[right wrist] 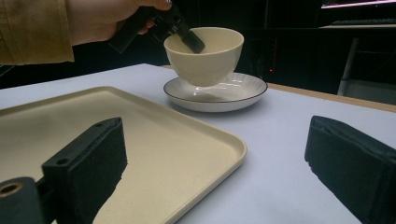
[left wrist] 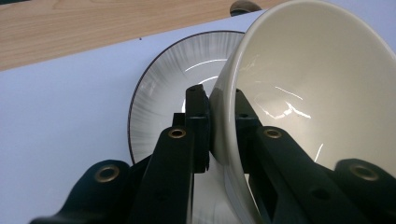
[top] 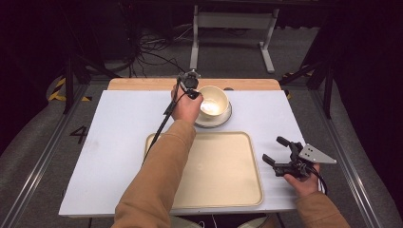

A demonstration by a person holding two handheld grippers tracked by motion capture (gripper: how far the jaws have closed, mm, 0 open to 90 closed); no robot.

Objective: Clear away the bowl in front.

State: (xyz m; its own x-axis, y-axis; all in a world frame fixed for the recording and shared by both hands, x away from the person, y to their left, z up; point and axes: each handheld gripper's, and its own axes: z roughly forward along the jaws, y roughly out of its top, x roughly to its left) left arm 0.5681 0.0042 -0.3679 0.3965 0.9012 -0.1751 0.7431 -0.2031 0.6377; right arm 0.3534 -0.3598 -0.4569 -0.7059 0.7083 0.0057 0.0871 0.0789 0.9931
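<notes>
- Bowl (right wrist: 204, 53): cream, glossy, round and deep with a narrow foot, pinched at its rim between the left gripper (left wrist: 219, 116) jaws, one finger (right wrist: 189, 37) inside the wall and the other outside.
- It sits just over a plate (right wrist: 219, 95), a shallow white glazed dish with fine grey radial streaks and a thin dark rim; the right gripper view shows its foot close above the plate's middle, and whether they touch I cannot tell.
- In the left gripper view the bowl is tipped, its mouth turned away from the outer finger toward the right of that view; its far rim is cut off by the frame.
- Right gripper (top: 280, 154) jaws stand wide apart with nothing between them, their black padded blocks looking matte and slightly rough.
- Tray (right wrist: 187, 140): flat, cream, matte, rounded corners and a raised lip, lying just off the right gripper's left finger, part of it hidden behind that finger.
- Table (top: 119, 123) surface is smooth pale sheet, with a wooden strip beyond the plate.
</notes>
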